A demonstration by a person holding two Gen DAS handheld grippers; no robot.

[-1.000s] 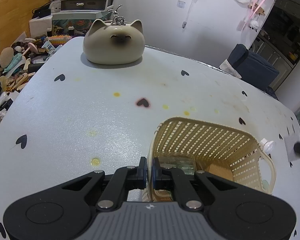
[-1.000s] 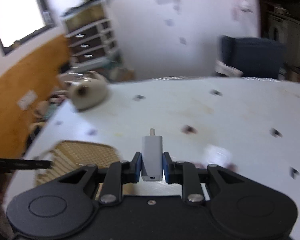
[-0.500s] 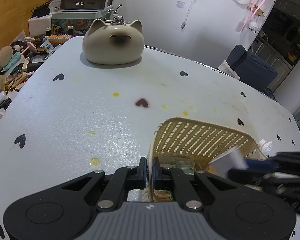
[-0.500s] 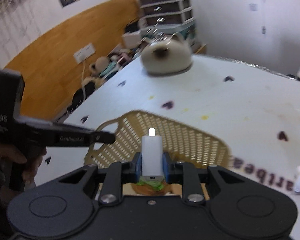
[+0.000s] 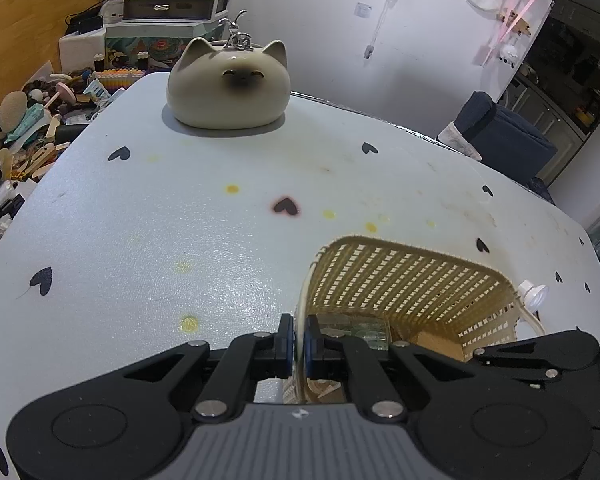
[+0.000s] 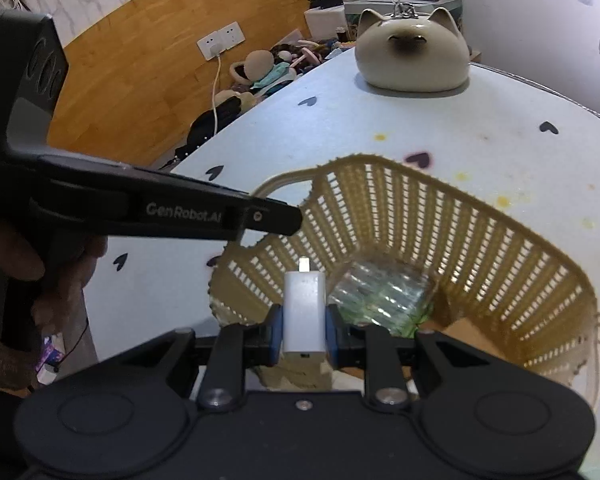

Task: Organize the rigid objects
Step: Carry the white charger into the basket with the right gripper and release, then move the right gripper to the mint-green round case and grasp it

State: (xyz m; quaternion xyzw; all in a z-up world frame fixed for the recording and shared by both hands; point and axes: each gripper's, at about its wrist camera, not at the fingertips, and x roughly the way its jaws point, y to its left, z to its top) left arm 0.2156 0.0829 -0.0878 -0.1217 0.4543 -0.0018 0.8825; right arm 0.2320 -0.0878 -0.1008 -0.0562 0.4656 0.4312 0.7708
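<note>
A beige plastic basket (image 5: 412, 276) stands on the white table with black hearts. My left gripper (image 5: 299, 340) is shut on the basket's near-left rim. Seen from the right wrist, the left gripper (image 6: 280, 218) reaches in from the left onto the basket (image 6: 440, 216), held by a hand (image 6: 40, 280). My right gripper (image 6: 303, 322) is shut on a white charger plug (image 6: 304, 312), prong pointing forward, just above the basket's inside. A clear ribbed container (image 6: 380, 288) and a brown cardboard piece (image 6: 466, 330) lie in the basket.
A cat-shaped ceramic pot (image 5: 228, 84) sits at the table's far edge. A small white cap (image 5: 534, 294) lies beside the basket's right side. Clutter (image 5: 24, 128) piles up left of the table, and a dark blue seat (image 5: 504, 136) stands beyond the far right edge.
My right gripper has swung left and down with the charger plug, from over the bare table to just above the basket's inside. The left gripper has stayed on the rim.
</note>
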